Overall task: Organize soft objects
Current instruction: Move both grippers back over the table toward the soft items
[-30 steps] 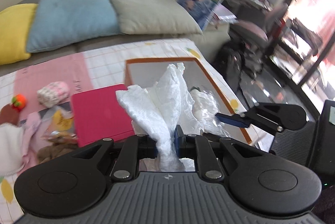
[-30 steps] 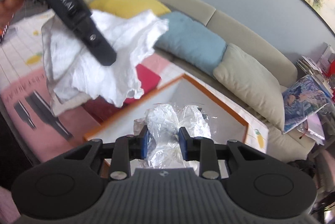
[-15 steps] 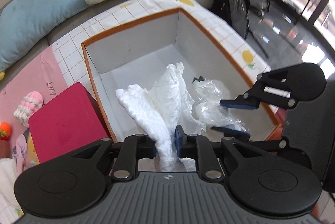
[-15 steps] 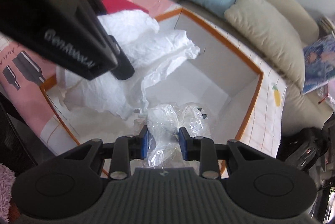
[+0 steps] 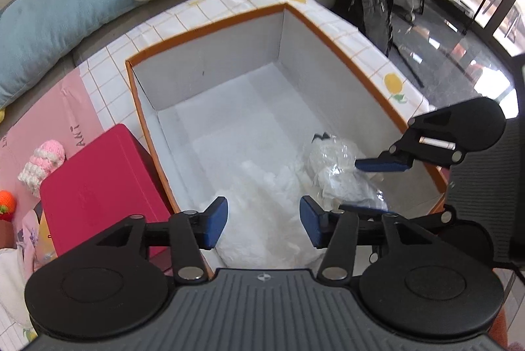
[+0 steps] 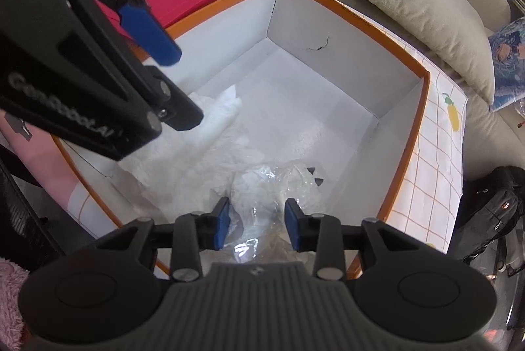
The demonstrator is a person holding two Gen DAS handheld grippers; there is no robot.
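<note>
We hold both hand-held grippers over the orange-rimmed box (image 5: 210,32), and the change is plain: the left hand-held gripper (image 5: 264,221) has just been opening, and its blue pads now stand wide apart with nothing pinched between them. The white cloth (image 5: 262,219) that stood bunched up in that grip half a second ago now lies slack on the box floor, directly below the pads and against the near wall. So 1 soft object is delivered.

The right hand-held gripper (image 6: 256,228) has also just been opening, though less far. The crinkled clear plastic bag (image 6: 279,183) still sits between its pads, resting on the box floor beside the cloth; from the right wrist view the pads seem to stand off the plastic, so we judge it released or very nearly so, not clamped.

Both of the 2 items are inside the box, touching each other near its front. That load looks done, and the next move, as we judge it, is to lift both tools clear without snagging the bag.

Outside the box, on the patterned worktop, more things wait: a red box (image 5: 98,183), a pink knitted piece (image 5: 42,159) and a small orange toy (image 5: 7,201).
</note>
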